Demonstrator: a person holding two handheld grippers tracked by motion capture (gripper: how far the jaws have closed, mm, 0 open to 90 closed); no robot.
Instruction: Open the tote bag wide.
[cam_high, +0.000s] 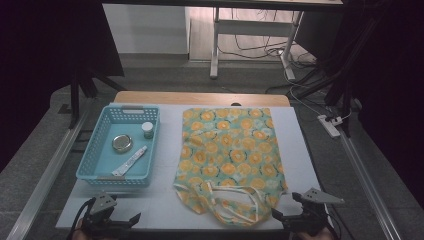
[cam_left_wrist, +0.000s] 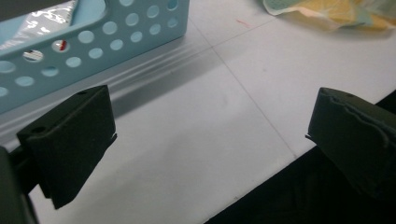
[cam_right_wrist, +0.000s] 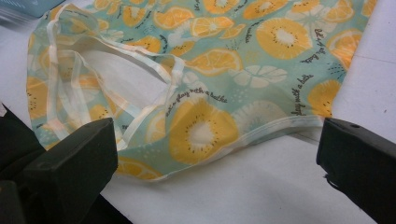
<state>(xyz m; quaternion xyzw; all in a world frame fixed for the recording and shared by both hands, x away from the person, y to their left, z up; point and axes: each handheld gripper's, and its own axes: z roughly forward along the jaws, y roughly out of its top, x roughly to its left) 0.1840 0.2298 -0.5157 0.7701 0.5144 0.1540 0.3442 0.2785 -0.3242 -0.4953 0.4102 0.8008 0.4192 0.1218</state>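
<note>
A tote bag printed with orange slices on teal lies flat in the middle of the white table, its pale handles toward the near edge. The right gripper view shows the bag's mouth and handles close up. A light blue perforated basket at the left holds a round tin, a small white jar and a tube. My left gripper hovers open at the near left edge, in front of the basket. At the near right, my right gripper stands open, just short of the bag's corner.
The white table surface ends in a wooden strip at the far side. Dark floor, metal rails, cables and a power strip surround it. Bare table lies between basket and bag.
</note>
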